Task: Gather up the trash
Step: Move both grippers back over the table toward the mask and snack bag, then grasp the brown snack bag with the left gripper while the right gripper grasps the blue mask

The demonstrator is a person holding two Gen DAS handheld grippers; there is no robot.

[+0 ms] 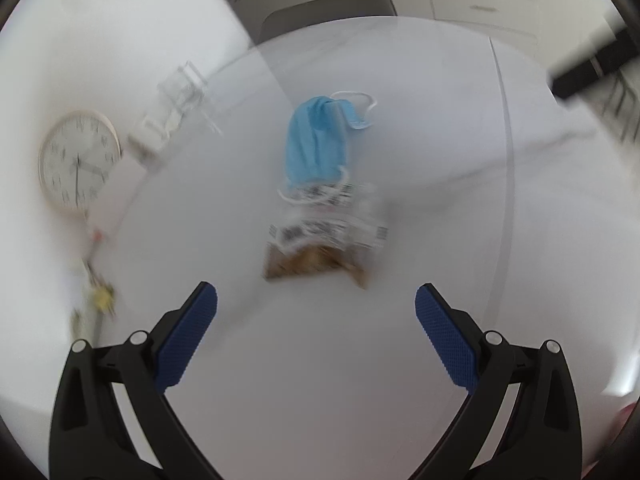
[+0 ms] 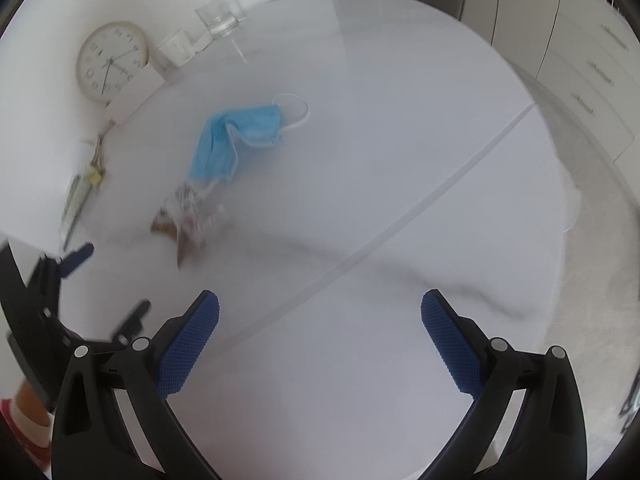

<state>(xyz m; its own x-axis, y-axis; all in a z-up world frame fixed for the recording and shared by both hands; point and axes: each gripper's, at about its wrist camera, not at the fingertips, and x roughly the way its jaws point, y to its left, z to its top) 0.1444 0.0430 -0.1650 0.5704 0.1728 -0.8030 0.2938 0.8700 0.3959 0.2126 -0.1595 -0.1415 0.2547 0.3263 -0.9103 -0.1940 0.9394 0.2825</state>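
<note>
Blur smears the crumpled wrapper (image 1: 326,236), its print unreadable, touching the blue face mask (image 1: 318,142) on the white table (image 1: 420,340). Left gripper (image 1: 316,304) and right gripper (image 2: 320,308) hover short of the mask, both spread wide and empty.

the left gripper (image 1: 316,298) has black angular arms with silver round screws and blue, fine-ribbed pads (image 1: 188,336); the right gripper (image 2: 320,304) is built the same; a red-and-white striped sleeve (image 2: 24,428) shows at the right view's lower left
</note>
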